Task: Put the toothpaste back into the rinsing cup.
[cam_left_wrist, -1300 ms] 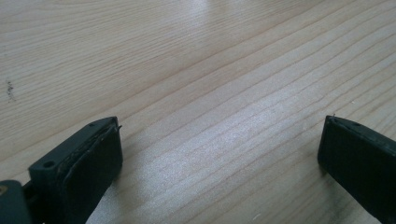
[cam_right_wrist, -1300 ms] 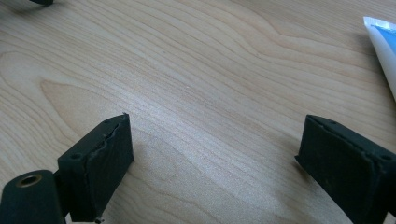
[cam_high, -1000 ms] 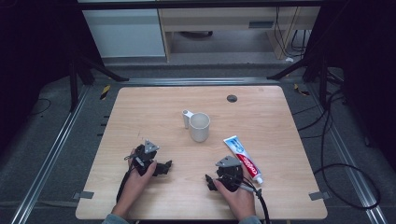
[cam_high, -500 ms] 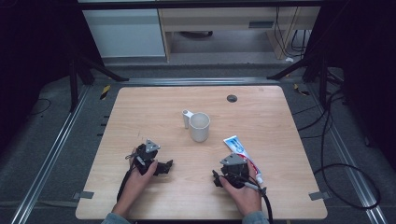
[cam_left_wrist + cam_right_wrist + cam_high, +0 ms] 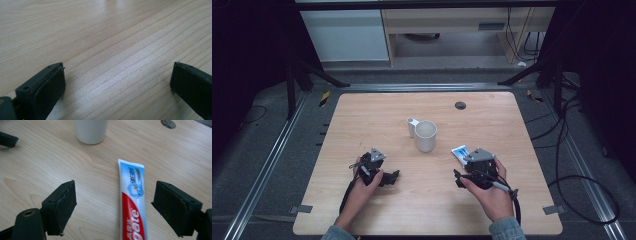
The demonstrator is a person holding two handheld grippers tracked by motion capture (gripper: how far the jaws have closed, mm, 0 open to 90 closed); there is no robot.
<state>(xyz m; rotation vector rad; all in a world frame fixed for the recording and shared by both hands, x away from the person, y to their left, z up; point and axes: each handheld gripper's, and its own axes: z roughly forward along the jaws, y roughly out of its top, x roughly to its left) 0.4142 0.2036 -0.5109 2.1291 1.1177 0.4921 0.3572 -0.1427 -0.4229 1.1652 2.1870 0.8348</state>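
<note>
A blue, white and red toothpaste tube (image 5: 132, 202) lies flat on the wooden table, its flat tail end (image 5: 459, 151) pointing toward a white mug (image 5: 425, 136). My right gripper (image 5: 474, 167) hovers over the tube's near part. In the right gripper view it (image 5: 115, 195) is open; its jaws have just been closing a little and straddle the tube without touching it. The mug (image 5: 91, 130) stands upright ahead. My left gripper (image 5: 388, 178) rests low at the front left, open (image 5: 117, 72) over bare wood.
A dark round grommet (image 5: 460, 105) sits in the table's far side. The table edge (image 5: 427, 232) runs just below both forearms. One jaw tip of the left gripper (image 5: 7, 138) shows at the upper left of the right gripper view.
The right hand has risen and moved forward over the toothpaste tube, hiding most of it in the high view. The left hand has stayed put.
</note>
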